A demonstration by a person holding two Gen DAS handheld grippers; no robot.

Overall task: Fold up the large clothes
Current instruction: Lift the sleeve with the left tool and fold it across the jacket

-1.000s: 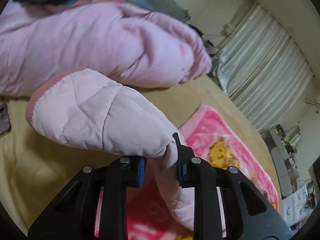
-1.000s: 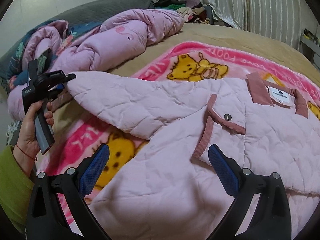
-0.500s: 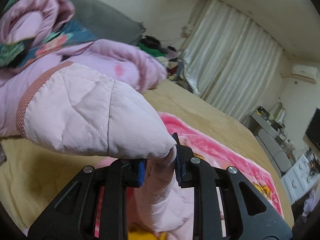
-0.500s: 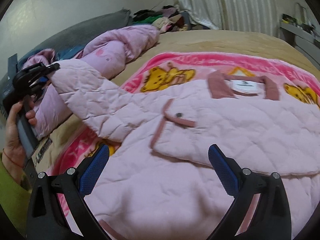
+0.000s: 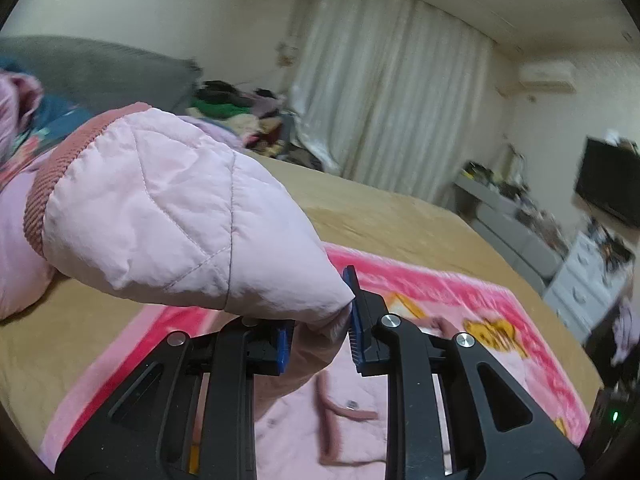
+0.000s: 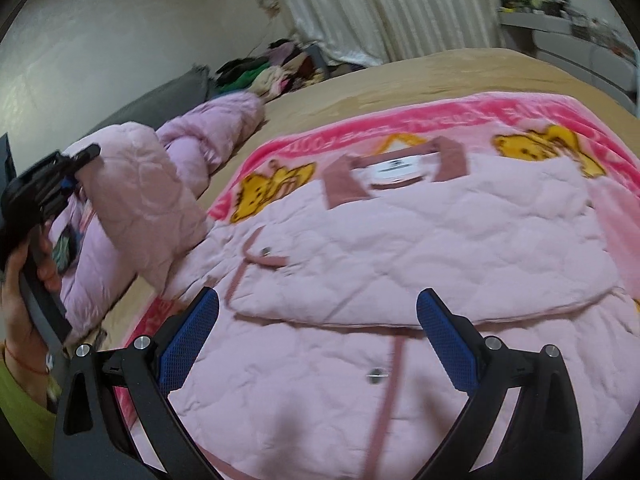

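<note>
Left tool (image 5: 318, 334) pinches the sleeve (image 5: 172, 216) of the pink quilted jacket (image 6: 420, 248), lifted beside its body; collar toward the curtain (image 6: 360, 4). Right tool (image 6: 318, 344) gapes wide, empty, above the jacket's hem.

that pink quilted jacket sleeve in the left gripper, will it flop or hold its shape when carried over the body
Likely floppy: the sleeve bends and droops from the left gripper. Its padded quilting probably keeps some puff, since the cuff end stands out rounded. It looks light, as a small pinch lifts it off the jacket body.

Black grippers (image 6: 316, 340), blue pads (image 6: 188, 340), green sleeve (image 6: 16, 412)
</note>
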